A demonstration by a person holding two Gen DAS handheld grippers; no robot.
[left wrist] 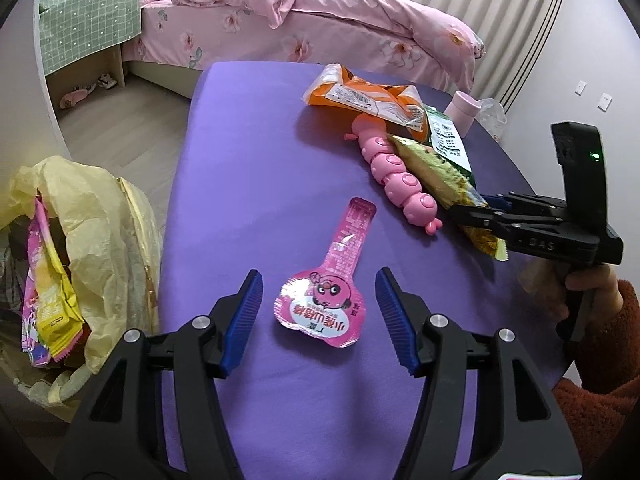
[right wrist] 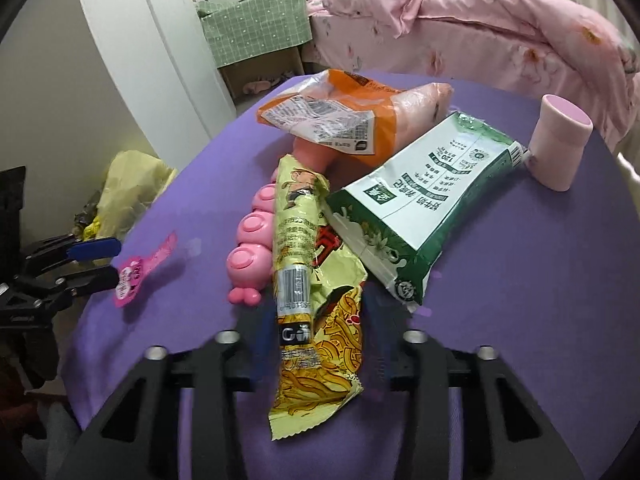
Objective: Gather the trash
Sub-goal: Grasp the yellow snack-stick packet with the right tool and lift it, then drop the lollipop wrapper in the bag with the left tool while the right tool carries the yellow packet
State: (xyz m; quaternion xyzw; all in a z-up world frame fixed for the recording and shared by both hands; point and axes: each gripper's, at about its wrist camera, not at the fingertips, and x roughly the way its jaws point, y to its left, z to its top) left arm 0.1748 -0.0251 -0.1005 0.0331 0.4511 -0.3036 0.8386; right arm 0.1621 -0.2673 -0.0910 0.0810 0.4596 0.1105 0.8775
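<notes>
Left wrist view: the left gripper (left wrist: 319,314) stands wide open around the pink lid (left wrist: 325,302), flat on the table (left wrist: 240,200); the thin foil may slip the pads.

Right wrist view: the right gripper (right wrist: 316,344) straddles the yellow wrapper (right wrist: 310,300); closure is too blurred to tell. Lifting may drag the pink toy (right wrist: 252,248).

Four wrappers (left wrist: 320,312) (right wrist: 308,280) (right wrist: 420,208) (right wrist: 340,120) on the table, one pink toy (left wrist: 396,176), one cup (right wrist: 560,144) (pink too), one yellow bag (left wrist: 100,248).

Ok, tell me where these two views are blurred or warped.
Left wrist view: sharp, the left gripper crisp over the pink lid; the table edges bow with fisheye. Right wrist view: the right gripper smears with blur around the yellow wrapper.
</notes>
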